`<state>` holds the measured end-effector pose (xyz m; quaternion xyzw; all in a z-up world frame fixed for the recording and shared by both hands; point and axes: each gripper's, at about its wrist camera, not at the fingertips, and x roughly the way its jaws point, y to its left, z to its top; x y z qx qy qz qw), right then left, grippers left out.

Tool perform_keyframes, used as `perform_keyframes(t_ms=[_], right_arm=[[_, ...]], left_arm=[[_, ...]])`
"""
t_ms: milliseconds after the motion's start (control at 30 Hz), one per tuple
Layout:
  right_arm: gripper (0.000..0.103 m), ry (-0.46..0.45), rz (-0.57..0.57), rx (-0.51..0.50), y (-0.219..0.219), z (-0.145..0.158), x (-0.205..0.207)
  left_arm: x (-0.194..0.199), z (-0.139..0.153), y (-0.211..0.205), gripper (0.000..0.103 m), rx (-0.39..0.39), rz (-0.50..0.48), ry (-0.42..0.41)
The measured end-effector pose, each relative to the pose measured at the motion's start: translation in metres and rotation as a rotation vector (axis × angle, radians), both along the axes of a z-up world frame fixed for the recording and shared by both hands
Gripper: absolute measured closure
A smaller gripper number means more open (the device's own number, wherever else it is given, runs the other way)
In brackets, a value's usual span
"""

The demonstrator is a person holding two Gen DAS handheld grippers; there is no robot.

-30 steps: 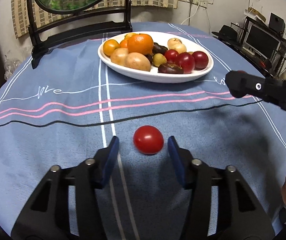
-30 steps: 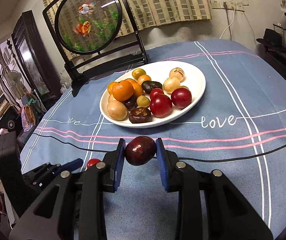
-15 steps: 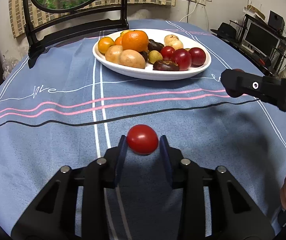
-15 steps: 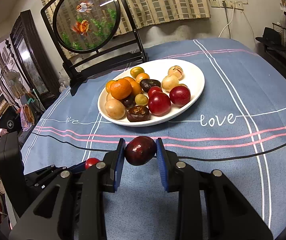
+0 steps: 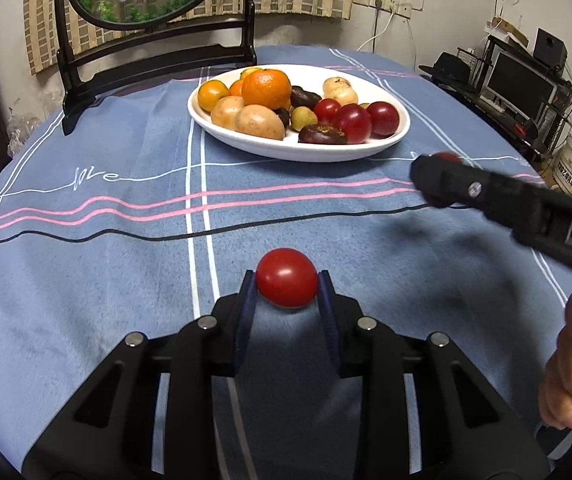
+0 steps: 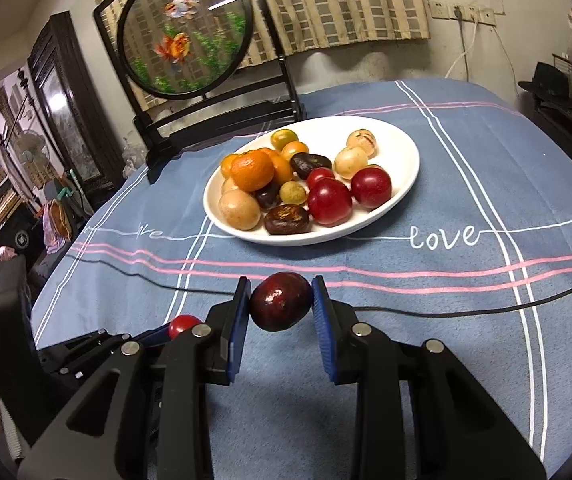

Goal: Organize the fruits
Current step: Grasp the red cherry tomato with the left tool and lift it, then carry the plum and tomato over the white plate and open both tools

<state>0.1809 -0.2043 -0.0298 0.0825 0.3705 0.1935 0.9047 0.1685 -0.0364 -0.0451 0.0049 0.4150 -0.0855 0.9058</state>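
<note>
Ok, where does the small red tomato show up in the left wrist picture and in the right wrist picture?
Left wrist: the red tomato sits low at centre, clamped in the left tool.
Right wrist: it peeks out low at the left, partly hidden behind the right tool, which grips a dark red plum.
Shared landmark: the white plate of fruit beyond both tools.

My left tool point(image 5: 286, 286) pinches a tomato point(image 5: 286, 277) above the bench point(image 5: 86, 280); my right tool point(image 6: 281, 300), to its right, pinches a plum point(image 6: 280, 301). Beyond both sits the plate point(image 6: 405, 160) of fruit.
</note>
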Motion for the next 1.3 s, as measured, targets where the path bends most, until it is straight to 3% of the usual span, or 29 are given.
perform_keyframes(t_ms=[300, 467, 633, 767, 867, 1033, 1300], right_arm=[[0.071, -0.056, 0.057, 0.094, -0.007, 0.019, -0.035], [0.071, -0.083, 0.069, 0.12, -0.012, 0.049, -0.033], [0.071, -0.123, 0.064, 0.145, -0.021, 0.095, -0.008], [0.071, -0.153, 0.042, 0.147, -0.03, 0.131, 0.02], [0.071, -0.207, 0.015, 0.116, -0.033, 0.155, 0.042], [0.071, -0.236, -0.007, 0.11, -0.032, 0.157, 0.068], [0.071, -0.17, -0.026, 0.103, -0.024, 0.099, 0.113]], left_arm=[[-0.027, 0.031, 0.003, 0.072, -0.032, -0.035, -0.046], [-0.022, 0.078, 0.007, 0.072, -0.01, -0.073, -0.105], [0.006, 0.141, 0.013, 0.072, -0.034, -0.082, -0.146], [0.035, 0.186, 0.011, 0.072, -0.007, -0.075, -0.219], [0.066, 0.207, 0.01, 0.072, -0.018, -0.055, -0.234], [0.116, 0.194, 0.009, 0.072, -0.065, -0.02, -0.21], [0.183, 0.106, -0.005, 0.072, -0.007, 0.004, -0.087]])
